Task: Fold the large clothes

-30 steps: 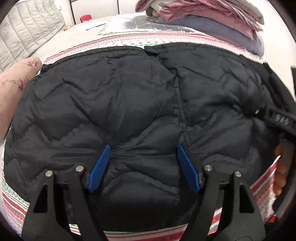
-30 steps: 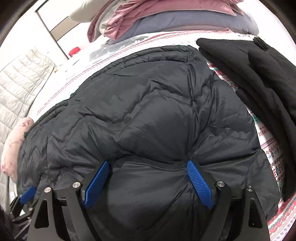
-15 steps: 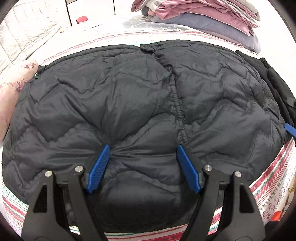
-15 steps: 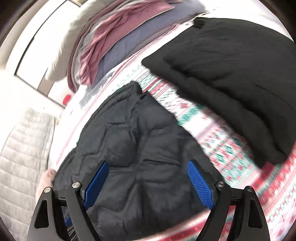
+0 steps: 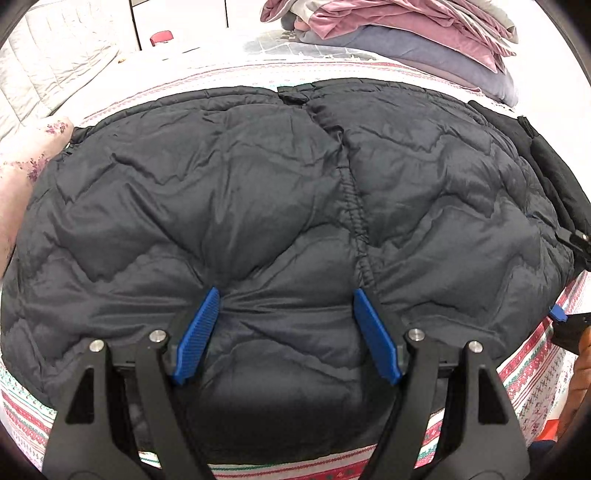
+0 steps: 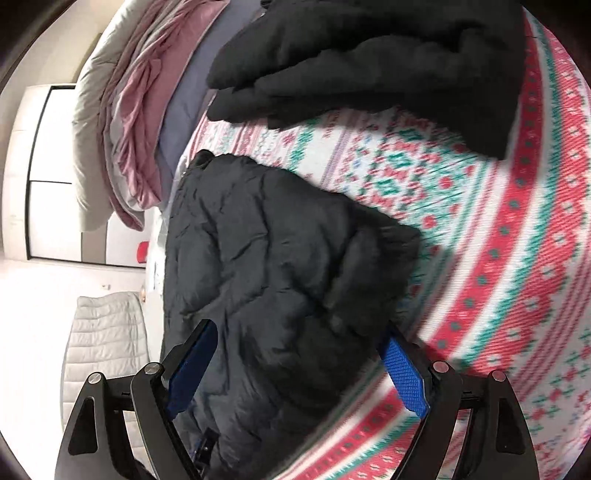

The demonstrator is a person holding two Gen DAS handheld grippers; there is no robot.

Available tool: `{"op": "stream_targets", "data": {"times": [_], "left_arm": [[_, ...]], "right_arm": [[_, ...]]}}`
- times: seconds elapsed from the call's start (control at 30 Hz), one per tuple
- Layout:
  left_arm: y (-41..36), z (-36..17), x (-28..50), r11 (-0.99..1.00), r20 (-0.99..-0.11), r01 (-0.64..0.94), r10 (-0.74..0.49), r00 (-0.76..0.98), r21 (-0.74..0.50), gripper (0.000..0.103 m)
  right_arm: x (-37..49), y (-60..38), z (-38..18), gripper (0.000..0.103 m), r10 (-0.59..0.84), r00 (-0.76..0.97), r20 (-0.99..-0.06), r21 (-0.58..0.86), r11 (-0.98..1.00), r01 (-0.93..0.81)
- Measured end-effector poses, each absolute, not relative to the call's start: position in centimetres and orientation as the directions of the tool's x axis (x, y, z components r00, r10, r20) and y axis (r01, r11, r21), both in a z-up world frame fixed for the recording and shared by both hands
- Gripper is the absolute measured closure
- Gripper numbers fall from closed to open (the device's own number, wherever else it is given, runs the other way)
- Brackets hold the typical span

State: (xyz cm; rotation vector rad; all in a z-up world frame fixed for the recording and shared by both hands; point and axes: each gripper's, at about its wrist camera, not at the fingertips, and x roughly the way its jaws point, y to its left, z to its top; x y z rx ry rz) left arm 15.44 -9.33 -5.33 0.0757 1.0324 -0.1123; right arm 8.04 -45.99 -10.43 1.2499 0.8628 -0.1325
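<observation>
A dark quilted puffer jacket (image 5: pixel 280 206) lies spread flat on the patterned bedspread (image 5: pixel 532 373). My left gripper (image 5: pixel 286 317) is open, its blue pads pressed onto the jacket's near part with a fold of fabric between them. In the right wrist view the same jacket (image 6: pixel 280 266) appears rotated, with my right gripper (image 6: pixel 295 354) open over its right edge, holding nothing. The right gripper's blue tip also shows at the right edge of the left wrist view (image 5: pixel 557 314).
A folded black garment (image 6: pixel 369 59) lies on the bedspread (image 6: pixel 480 236) beyond the jacket. A stack of pink and lilac bedding (image 5: pixel 406 33) sits at the back. A grey quilted item (image 6: pixel 107 332) and a floral pillow (image 5: pixel 26 162) lie to the left.
My right gripper has lifted off the jacket, swung right and rolled, now at the jacket's right edge. My left gripper has stayed open on the jacket.
</observation>
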Motion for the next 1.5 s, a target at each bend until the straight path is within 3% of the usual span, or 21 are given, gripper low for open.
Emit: {"op": "stream_targets", "data": {"times": [0.37, 0.43, 0.5, 0.6, 0.7, 0.77, 1.0, 1.3, 1.5], "left_arm": [[-9.4, -5.4, 15.5, 0.991, -0.861, 0.133, -0.052, 0.506, 0.018, 0.027], [-9.4, -5.5, 15.5, 0.990, -0.860, 0.135, -0.048, 0.508, 0.025, 0.026], [-9.6, -5.5, 15.4, 0.990, -0.859, 0.138, -0.044, 0.509, 0.031, 0.026], [-9.8, -5.6, 15.4, 0.990, -0.859, 0.137, -0.039, 0.511, 0.036, 0.026], [-10.0, -5.6, 15.4, 0.990, -0.858, 0.137, -0.037, 0.512, 0.039, 0.026], [-10.2, -5.7, 15.5, 0.989, -0.858, 0.139, -0.035, 0.512, 0.042, 0.026], [-10.4, -5.4, 15.1, 0.982, -0.858, 0.189, -0.108, 0.503, -0.013, 0.026], [-9.2, -2.9, 14.0, 0.947, -0.840, 0.252, -0.297, 0.454, -0.198, 0.026], [-5.5, -1.2, 13.9, 0.976, -0.844, 0.155, -0.212, 0.492, -0.155, 0.026]], "right_arm": [[10.0, -43.5, -10.7, 0.017, 0.311, 0.712, -0.629, 0.770, 0.373, 0.518], [9.8, -43.5, -10.9, 0.025, 0.310, 0.713, -0.629, 0.770, 0.371, 0.518], [9.7, -43.6, -11.2, 0.045, 0.317, 0.715, -0.623, 0.777, 0.355, 0.520], [9.1, -43.9, -11.0, 0.063, 0.324, 0.737, -0.593, 0.801, 0.333, 0.498], [8.8, -43.5, -8.9, 0.079, 0.286, 0.763, -0.580, 0.793, 0.412, 0.449], [8.7, -42.3, -6.4, 0.083, 0.235, 0.788, -0.570, 0.760, 0.516, 0.396], [7.3, -36.3, 1.0, 0.089, 0.051, 0.860, -0.507, 0.511, 0.822, 0.252], [6.0, -38.9, 2.2, 0.090, -0.157, 0.850, -0.504, 0.389, 0.837, 0.385], [5.0, -42.5, 1.9, 0.090, -0.289, 0.803, -0.521, 0.358, 0.781, 0.512]]}}
